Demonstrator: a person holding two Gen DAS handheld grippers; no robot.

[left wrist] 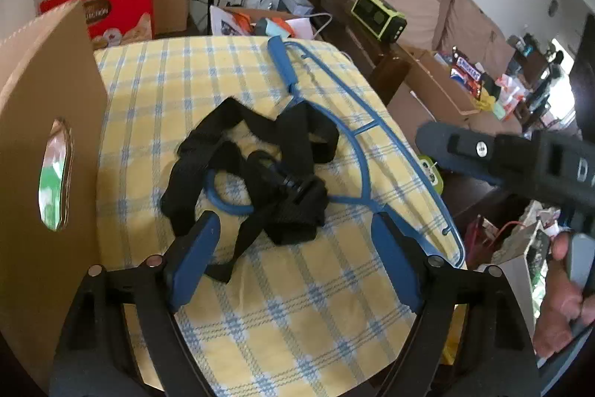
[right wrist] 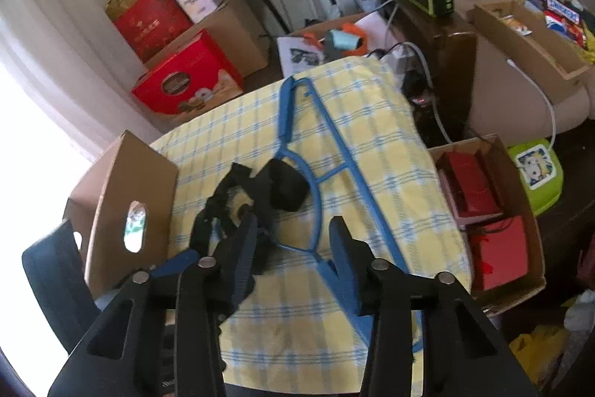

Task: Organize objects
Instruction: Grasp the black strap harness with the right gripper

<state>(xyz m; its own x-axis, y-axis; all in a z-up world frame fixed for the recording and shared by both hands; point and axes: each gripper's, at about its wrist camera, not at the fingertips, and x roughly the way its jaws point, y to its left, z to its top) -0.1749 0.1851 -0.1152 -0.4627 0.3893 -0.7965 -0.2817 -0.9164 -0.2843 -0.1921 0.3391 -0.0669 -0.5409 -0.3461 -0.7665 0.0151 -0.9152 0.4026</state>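
Observation:
A tangled black strap (left wrist: 256, 170) lies on a blue plastic hanger (left wrist: 357, 133) on the yellow checked tablecloth (left wrist: 290, 315). My left gripper (left wrist: 293, 240) is open and empty, its jaws just short of the strap on either side. My right gripper (right wrist: 293, 240) is open and empty above the hanger (right wrist: 334, 151), with the strap (right wrist: 260, 196) at its left finger. In the left wrist view the right gripper's body (left wrist: 520, 162) hangs at the right. The left gripper's fingertip (right wrist: 174, 266) shows in the right wrist view.
An open cardboard box (left wrist: 48, 121) with a handle hole stands at the table's left edge (right wrist: 122, 211). Red gift boxes (right wrist: 186, 80) sit behind. A box of red items (right wrist: 494, 218) and a green container (right wrist: 535, 170) lie right of the table.

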